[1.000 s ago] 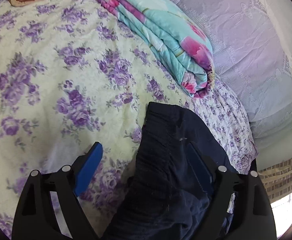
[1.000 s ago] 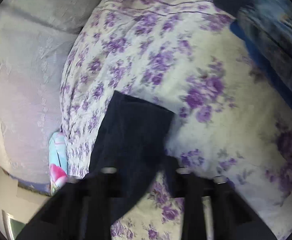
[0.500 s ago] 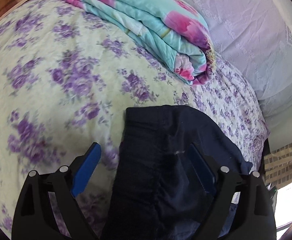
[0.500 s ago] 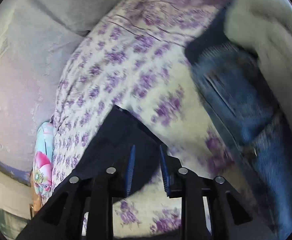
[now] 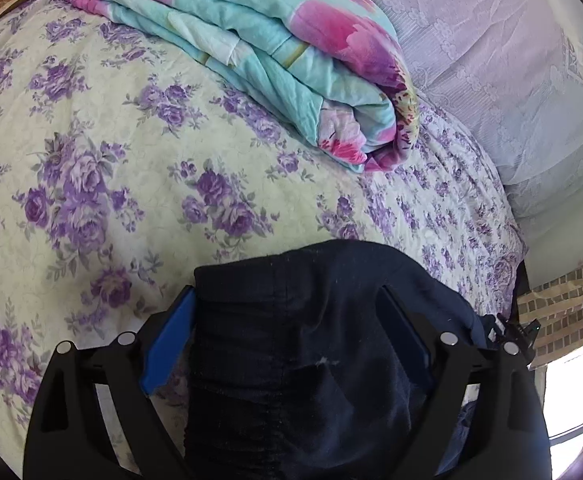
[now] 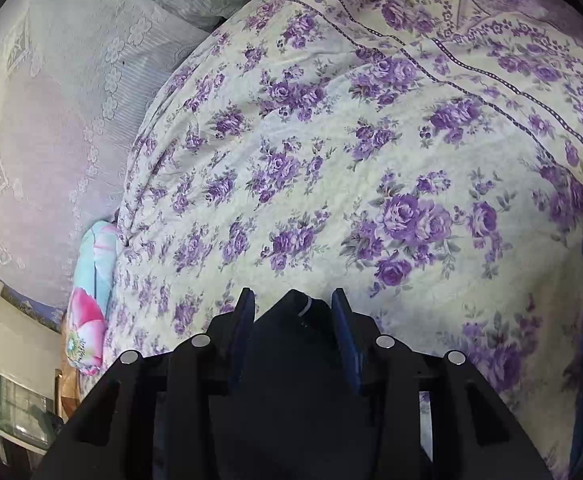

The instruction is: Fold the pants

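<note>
Pants (image 5: 311, 360), dark navy, bunched on floral bedspread (image 5: 111, 168) near its edge; waistband end lying between jaws of left gripper (image 5: 287, 344). Left jaws spread wide, blue pads (image 5: 167, 344) straddling the fabric rather than pinching it; right pad partly hidden behind cloth, so contact on that side cannot be confirmed. Probable reason for wide stance: room to take in the thick gathered waistband before any pinch.

Right gripper (image 6: 291, 328) partway apart, jaws just been opening; dark fold of the same garment lying between the pads (image 6: 343, 332), no visible squeeze on it. Reads as a release after laying a section down, cloth left resting on the bedspread (image 6: 331, 140). White mark visible at the tip of that fold, nature unclear.

Folded teal-and-pink quilt (image 5: 271, 60) well apart from the pants, toward the pale lace pillow (image 5: 491, 60); not in the way. Denim-blue cloth at far right of right-wrist view, too cut off to identify.

Judgement: fold in progress, not finished; garment rumpled, no flat stacked shape yet. Next need likely a firm grip on the waistband.
</note>
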`<state>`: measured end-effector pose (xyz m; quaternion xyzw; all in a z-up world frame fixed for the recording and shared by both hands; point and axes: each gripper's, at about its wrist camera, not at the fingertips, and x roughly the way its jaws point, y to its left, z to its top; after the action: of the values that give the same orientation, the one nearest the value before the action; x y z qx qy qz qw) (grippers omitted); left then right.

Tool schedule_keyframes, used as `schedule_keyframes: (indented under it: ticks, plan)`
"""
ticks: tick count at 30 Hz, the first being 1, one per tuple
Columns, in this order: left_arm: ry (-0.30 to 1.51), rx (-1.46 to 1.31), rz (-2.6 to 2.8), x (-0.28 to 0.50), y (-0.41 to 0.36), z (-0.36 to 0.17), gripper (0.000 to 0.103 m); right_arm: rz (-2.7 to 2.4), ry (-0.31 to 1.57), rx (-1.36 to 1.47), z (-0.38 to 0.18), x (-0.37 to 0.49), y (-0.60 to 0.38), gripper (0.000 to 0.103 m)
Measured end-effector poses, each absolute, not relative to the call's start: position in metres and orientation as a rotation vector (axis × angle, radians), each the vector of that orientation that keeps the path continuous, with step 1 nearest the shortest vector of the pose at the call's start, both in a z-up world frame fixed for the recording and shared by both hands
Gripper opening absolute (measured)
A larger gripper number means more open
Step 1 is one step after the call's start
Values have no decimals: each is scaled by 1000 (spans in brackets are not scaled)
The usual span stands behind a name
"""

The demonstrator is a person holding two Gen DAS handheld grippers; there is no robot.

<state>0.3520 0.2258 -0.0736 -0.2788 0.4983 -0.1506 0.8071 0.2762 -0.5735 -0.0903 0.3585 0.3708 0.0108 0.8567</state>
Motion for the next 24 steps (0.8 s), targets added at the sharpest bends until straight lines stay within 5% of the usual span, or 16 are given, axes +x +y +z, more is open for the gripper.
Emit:
schedule_keyframes:
  ticks: [2, 5, 8, 11, 24]
  plan:
    - [1065, -612, -327, 355, 228, -75, 87, 31, 794, 725, -91, 276, -569, 17]
    - [1062, -626, -327, 356, 228, -78, 87, 41, 782, 687, -84, 271, -562, 8]
    - [1045, -612, -316, 356, 228, -77, 83, 34, 746, 698, -71, 264, -559, 7]
    - [996, -566, -266, 356, 229, -68, 66, 13, 705, 711, -58, 263, -563, 6]
    - [995, -491, -266, 359, 241, -56, 81, -33, 725, 882, -88, 298, -595, 1]
